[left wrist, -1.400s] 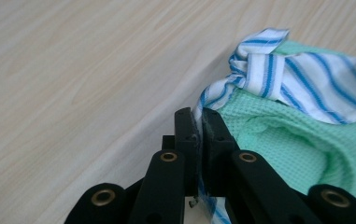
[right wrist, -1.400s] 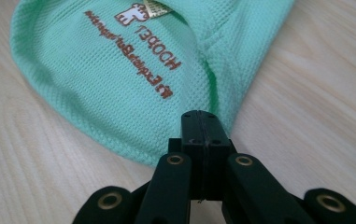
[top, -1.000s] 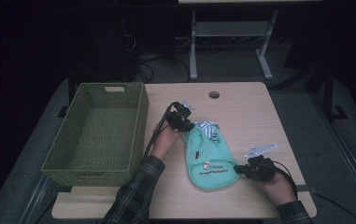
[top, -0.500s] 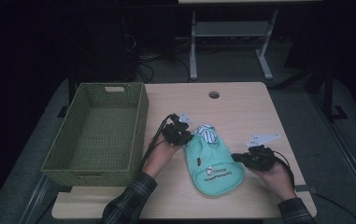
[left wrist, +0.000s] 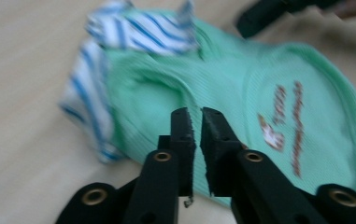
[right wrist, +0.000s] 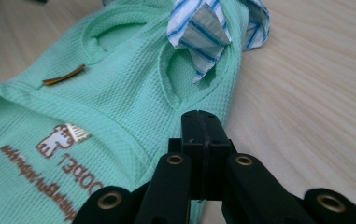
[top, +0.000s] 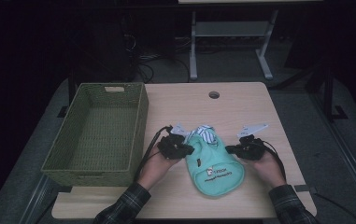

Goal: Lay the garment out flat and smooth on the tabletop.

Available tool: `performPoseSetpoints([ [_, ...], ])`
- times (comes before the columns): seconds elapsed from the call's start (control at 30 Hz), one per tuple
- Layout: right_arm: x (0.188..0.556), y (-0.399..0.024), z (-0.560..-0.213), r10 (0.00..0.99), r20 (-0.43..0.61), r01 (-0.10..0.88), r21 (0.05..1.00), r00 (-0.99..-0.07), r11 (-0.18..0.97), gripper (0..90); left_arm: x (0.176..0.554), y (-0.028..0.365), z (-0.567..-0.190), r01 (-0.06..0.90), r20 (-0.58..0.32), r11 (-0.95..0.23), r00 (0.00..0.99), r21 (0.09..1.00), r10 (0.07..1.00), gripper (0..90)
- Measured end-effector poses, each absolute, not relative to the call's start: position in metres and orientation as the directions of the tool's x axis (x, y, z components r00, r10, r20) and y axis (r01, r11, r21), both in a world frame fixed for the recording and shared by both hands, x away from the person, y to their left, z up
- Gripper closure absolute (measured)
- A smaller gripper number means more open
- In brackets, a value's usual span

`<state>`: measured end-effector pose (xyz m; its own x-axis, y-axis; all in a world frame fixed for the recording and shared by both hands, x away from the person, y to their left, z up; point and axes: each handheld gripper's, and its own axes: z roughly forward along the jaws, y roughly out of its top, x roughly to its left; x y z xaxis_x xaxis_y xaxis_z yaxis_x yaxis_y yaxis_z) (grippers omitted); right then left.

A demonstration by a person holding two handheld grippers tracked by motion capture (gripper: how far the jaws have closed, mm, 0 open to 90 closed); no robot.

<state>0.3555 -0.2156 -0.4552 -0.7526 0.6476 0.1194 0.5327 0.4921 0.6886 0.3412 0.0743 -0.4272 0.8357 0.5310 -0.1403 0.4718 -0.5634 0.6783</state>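
A mint-green little garment point(top: 213, 165) with a blue-and-white striped collar point(top: 205, 133) lies flat on the wooden table point(top: 241, 107), printed side up. My left gripper point(top: 185, 149) sits at its left edge. In the left gripper view the jaws point(left wrist: 196, 114) hover over the green cloth point(left wrist: 269, 93); they have just been closing, a thin slit remains, and I see no cloth in it. My right gripper point(top: 229, 149) is at the garment's right edge. Its jaws point(right wrist: 202, 119) are shut with nothing visibly between them, by the cloth's point(right wrist: 96, 102) armhole.
A green woven basket point(top: 138, 126) stands empty at the table's left, close to my left hand. A round cable hole point(top: 214, 94) lies near the table's far edge. Bare wood stretches behind and to the right of the garment. The surroundings are dark floor and desk legs.
My left hand came nearer, from behind the collar to the garment's left edge, its jaws narrowing. My right hand moved away from me and leftward to the right edge. The garment lies slightly flatter.
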Motion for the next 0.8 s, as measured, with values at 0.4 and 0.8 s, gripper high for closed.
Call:
performPoseSetpoints([
  [0.4, 0.358, -0.215, -0.465, 0.651, 0.091, 0.543, 0.645, -0.753, 0.538, 90.0, 0.334, 0.066, -0.456, 0.454, -0.095, -0.670, 0.861, 0.587, 0.499, 85.6],
  [0.8, 0.330, -0.221, -0.464, 0.638, 0.097, 0.540, 0.637, -0.764, 0.550, 90.0, 0.339, 0.074, -0.456, 0.433, -0.041, -0.683, 0.859, 0.589, 0.510, 87.0],
])
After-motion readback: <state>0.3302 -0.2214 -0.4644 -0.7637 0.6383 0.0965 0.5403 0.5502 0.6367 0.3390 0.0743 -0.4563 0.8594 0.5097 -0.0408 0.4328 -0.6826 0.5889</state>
